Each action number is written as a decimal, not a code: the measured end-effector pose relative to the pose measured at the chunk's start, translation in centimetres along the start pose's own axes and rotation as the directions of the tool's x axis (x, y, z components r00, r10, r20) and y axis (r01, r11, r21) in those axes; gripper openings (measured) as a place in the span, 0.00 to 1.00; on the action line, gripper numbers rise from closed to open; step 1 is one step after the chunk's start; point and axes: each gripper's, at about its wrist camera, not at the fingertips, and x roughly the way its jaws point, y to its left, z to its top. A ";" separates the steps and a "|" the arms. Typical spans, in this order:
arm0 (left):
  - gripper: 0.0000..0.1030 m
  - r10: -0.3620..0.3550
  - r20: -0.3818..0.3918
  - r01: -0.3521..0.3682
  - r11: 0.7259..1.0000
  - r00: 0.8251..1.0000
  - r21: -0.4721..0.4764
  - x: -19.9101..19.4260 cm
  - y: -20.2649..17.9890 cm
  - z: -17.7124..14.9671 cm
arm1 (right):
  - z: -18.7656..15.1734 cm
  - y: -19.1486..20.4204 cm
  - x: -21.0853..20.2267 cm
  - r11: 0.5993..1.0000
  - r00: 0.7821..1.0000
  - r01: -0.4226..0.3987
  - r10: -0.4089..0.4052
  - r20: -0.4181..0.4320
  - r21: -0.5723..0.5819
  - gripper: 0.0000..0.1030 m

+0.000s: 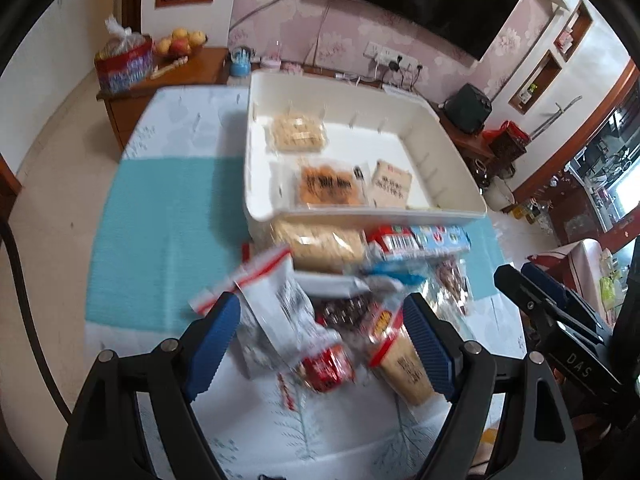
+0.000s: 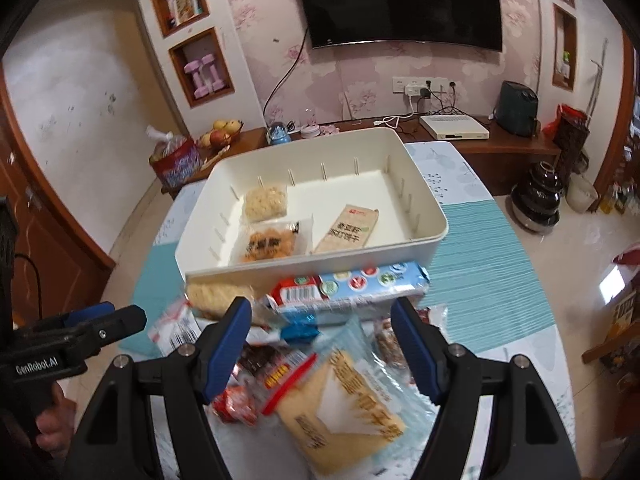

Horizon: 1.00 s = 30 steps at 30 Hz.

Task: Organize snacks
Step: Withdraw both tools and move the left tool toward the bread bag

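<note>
A white bin stands on the table and holds three snack packs: a pale cracker pack, an orange pack and a tan pack. A heap of loose snacks lies in front of the bin, with a blue-and-red box. My left gripper is open above the heap, over a white red-striped bag. My right gripper is open above a tan packet.
A teal mat covers the table's middle. A wooden sideboard behind carries a fruit bowl, a bagged box and a white set-top box. Each gripper shows in the other's view: the right, the left.
</note>
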 end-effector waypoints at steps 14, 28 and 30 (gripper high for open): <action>0.86 0.057 -0.069 -0.067 0.987 0.996 -0.144 1.8 -5.8 -3.1 | -1.3 -4.7 -1.1 0.978 0.987 -0.137 0.122 -0.102 -0.155 0.71; 0.96 -0.007 -0.107 -0.035 0.922 0.994 -0.386 5.4 -9.0 -6.1 | -0.5 -7.7 -0.4 0.877 0.963 -0.263 0.214 -0.164 -0.401 0.71; 0.96 -0.020 -0.116 -0.030 0.909 0.993 -0.415 6.1 -9.2 -6.3 | -0.5 -7.9 -0.1 0.858 0.964 -0.263 0.211 -0.164 -0.440 0.71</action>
